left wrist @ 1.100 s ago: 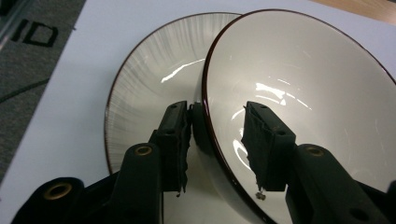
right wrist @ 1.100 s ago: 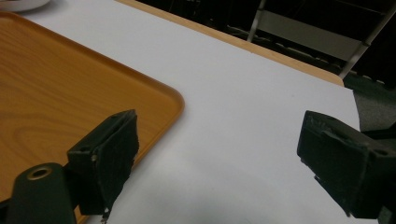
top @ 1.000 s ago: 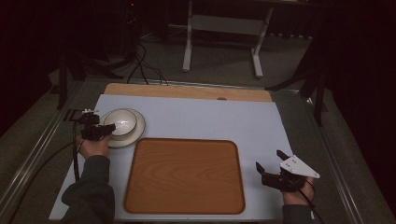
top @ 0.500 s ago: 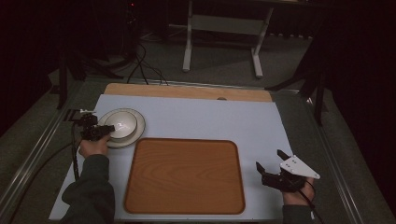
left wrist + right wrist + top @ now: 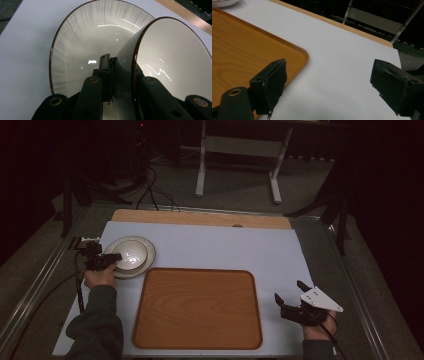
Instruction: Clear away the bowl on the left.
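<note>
Bowl (image 5: 172, 60), sitting on the plate (image 5: 82, 47), now has its near wall pinched by the left gripper (image 5: 122, 82), whose jaws have just closed, so lifting looks next; the right gripper (image 5: 327, 82) gapes wide beside the tray (image 5: 242, 50).

A table (image 5: 210, 217) under a pale blue-white mat (image 5: 225, 247) carries a wooden tray (image 5: 197, 307) and a plate (image 5: 145, 251), seemingly ceramic

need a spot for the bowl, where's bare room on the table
The wooden tray is bare all over. The white mat is free between the tray and the far wooden edge, and right of the tray up to the open right gripper. It is crowded at far left: plate, bowl and left gripper shut on it.
</note>
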`<state>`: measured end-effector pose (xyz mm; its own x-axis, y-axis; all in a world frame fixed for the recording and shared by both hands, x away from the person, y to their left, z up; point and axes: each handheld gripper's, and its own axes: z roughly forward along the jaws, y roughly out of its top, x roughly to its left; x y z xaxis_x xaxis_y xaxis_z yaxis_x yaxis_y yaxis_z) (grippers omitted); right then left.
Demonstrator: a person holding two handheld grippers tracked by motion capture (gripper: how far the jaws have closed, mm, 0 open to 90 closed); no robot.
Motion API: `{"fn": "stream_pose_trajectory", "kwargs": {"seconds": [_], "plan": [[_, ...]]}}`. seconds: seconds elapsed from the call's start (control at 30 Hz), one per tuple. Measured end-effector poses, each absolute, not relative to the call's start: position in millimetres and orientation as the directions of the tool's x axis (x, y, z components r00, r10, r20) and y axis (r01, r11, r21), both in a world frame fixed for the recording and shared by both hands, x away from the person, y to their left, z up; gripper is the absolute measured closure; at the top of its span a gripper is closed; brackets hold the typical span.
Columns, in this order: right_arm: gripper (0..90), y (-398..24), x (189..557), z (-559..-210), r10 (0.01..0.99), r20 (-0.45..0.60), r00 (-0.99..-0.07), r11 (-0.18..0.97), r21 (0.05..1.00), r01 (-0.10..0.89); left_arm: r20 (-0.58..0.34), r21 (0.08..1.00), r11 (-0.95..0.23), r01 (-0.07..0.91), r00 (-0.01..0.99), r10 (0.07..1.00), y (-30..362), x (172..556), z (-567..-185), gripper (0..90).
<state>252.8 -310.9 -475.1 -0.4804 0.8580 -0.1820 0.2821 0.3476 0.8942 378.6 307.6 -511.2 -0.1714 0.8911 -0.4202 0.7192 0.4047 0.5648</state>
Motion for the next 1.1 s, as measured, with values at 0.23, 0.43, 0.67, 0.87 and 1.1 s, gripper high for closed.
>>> {"fn": "stream_pose_trajectory", "kwargs": {"seconds": [0.23,0.43,0.67,0.87,1.1], "plan": [[13.3,-311,253,-475,0.859,-0.180,-0.479,0.346,0.894,0.284,-0.452,0.572,0.427,0.700,-0.166,0.877,310,373,-505,79.8],[13.4,-312,253,-474,0.861,-0.176,-0.477,0.338,0.899,0.278,-0.470,0.579,0.445,0.683,-0.166,0.867,314,369,-496,79.8],[13.4,-312,253,-473,0.861,-0.174,-0.477,0.336,0.900,0.277,-0.472,0.591,0.439,0.676,-0.151,0.868,315,364,-489,79.8],[13.4,-312,253,-474,0.862,-0.174,-0.477,0.336,0.900,0.278,-0.480,0.607,0.431,0.668,-0.124,0.868,313,360,-481,79.8],[13.4,-312,253,-474,0.862,-0.175,-0.477,0.336,0.900,0.278,-0.483,0.625,0.415,0.661,-0.091,0.871,311,355,-471,79.8]]}}
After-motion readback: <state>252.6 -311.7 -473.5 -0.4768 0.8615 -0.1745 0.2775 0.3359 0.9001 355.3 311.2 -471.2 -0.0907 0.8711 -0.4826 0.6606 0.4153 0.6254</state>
